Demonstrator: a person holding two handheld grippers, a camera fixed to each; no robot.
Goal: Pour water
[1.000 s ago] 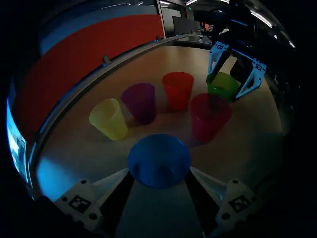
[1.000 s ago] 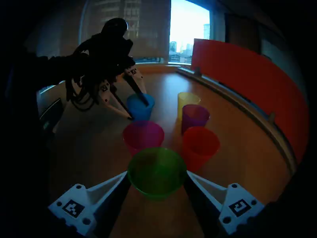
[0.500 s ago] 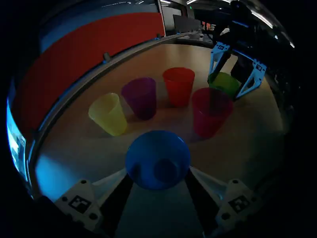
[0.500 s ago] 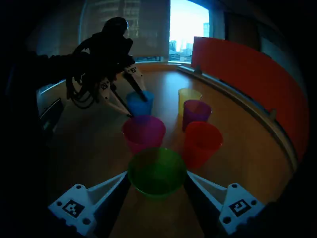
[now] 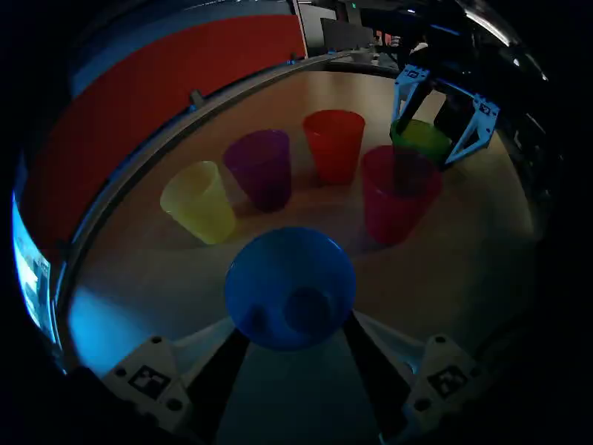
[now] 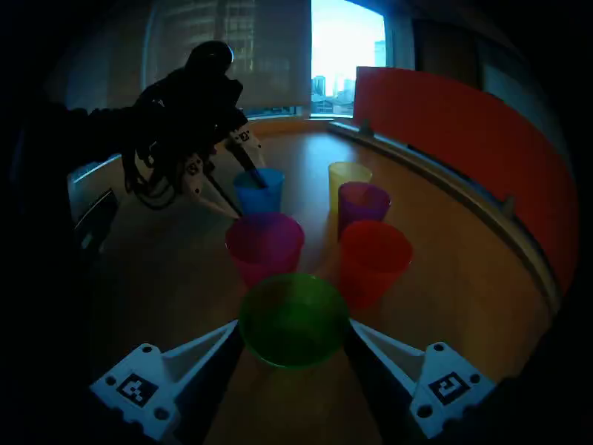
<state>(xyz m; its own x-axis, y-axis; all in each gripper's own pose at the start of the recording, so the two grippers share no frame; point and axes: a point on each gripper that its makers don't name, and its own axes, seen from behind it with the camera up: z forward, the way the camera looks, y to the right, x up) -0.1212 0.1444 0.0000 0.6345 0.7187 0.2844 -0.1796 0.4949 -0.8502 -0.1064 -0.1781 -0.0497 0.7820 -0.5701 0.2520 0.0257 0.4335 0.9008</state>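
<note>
The left gripper is clamping its two fingers against the sides of the blue cup, which is sitting low and central in the left gripper view with its mouth tipping toward the camera. The right gripper is squeezing the green cup in the same way. Both cups are looking like thin, light, translucent plastic, likely to flex or slip under a hard squeeze, so a hold on the mid-wall is looking safest. In the dim light it is hard to tell whether either cup is carrying water. On the wooden table, the yellow cup, purple cup, red cup and magenta cup are standing upright between the two grippers. The magenta cup, nearest both held cups, is crowding any path for pouring.
</note>
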